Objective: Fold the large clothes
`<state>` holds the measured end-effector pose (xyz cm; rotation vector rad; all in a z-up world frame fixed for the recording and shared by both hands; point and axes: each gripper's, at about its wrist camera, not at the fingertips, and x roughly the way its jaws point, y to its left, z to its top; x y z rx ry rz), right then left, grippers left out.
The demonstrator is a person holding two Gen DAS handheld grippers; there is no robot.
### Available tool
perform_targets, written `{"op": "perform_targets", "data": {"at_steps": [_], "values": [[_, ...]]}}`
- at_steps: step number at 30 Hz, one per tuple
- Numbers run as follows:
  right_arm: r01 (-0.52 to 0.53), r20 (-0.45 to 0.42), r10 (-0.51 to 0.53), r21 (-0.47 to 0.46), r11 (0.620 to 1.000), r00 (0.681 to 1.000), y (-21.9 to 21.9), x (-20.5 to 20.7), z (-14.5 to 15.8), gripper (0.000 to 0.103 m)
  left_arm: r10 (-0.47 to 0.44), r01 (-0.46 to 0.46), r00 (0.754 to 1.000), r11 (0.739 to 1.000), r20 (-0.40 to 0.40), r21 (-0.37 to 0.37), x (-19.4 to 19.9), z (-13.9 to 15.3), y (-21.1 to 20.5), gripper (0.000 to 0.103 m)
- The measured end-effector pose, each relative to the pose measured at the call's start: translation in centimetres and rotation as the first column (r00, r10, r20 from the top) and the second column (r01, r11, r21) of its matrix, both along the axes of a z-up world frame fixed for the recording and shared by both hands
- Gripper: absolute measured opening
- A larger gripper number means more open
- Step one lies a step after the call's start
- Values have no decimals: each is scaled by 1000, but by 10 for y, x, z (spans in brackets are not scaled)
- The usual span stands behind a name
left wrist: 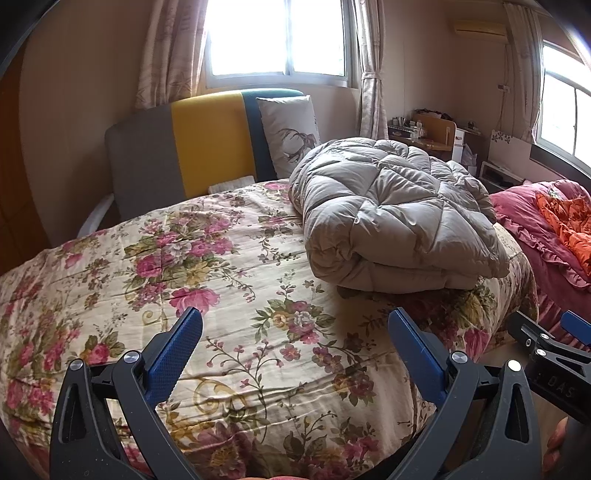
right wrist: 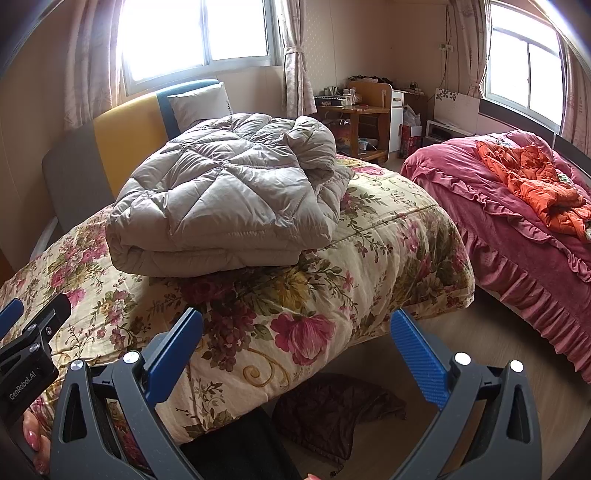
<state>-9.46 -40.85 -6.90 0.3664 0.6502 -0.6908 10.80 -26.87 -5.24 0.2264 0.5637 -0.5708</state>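
Two beds [right wrist: 388, 236]; one folded jacket [right wrist: 229, 192]; two windows [right wrist: 199, 33]

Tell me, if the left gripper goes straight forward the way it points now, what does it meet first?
Probably the floral bedspread: the open left gripper hangs over it, pointing along the bed. The folded grey padded coat lies further on and to the right; depth is hard to judge.

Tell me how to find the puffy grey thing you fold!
Find the bed with the flowery cover. On top, near the pillow end, sits the folded grey puffy coat. It's plain grey and quilted, unlike the orange garment on the pink bed.
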Motion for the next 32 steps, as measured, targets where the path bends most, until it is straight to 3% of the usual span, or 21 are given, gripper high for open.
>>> {"op": "perform_targets", "data": {"at_steps": [19,28,32], "values": [[-5,-15,5,11,1000,1000,-3,2,-4,101,-36,36,999,999,-26,-33,-2,0,-2,100],[-19,-29,20,34,999,999,-10,12,-13,101,8,-9,998,1000,-58,-10,11,-7,0,100],[-116,-30,117,20,993,993,-3,39,-13,101,91,-90,994,996,-64,12,31,-11,14,100]]}}
